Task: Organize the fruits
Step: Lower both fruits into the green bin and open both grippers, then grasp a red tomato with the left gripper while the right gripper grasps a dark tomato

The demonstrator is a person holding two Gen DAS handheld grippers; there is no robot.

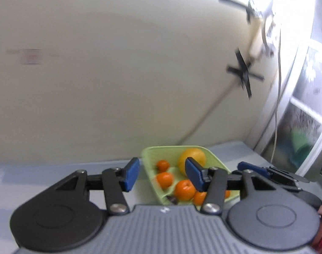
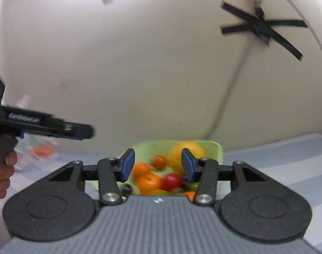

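The left tongs (image 1: 162, 174) stand open with nothing between their blue pads, and the pale green tray (image 1: 149, 154) lies just ahead of and below them on the grey worktop (image 1: 55, 175). In the tray a large yellow-orange citrus (image 1: 191, 158) sits toward the far side, partly behind the right pad, with small mandarins (image 1: 184, 189) nearer the tongs. The right tongs (image 2: 157, 166) are likewise open and hold nothing; the same tray (image 2: 216, 148) lies directly ahead of them, its fruit showing in the gap between the pads. There a red round fruit (image 2: 171, 181) rests among the mandarins (image 2: 148, 181), close before the right pad, and the large citrus (image 2: 185, 150) lies beyond. Motion blur softens the fruit, so smaller pieces cannot be told.
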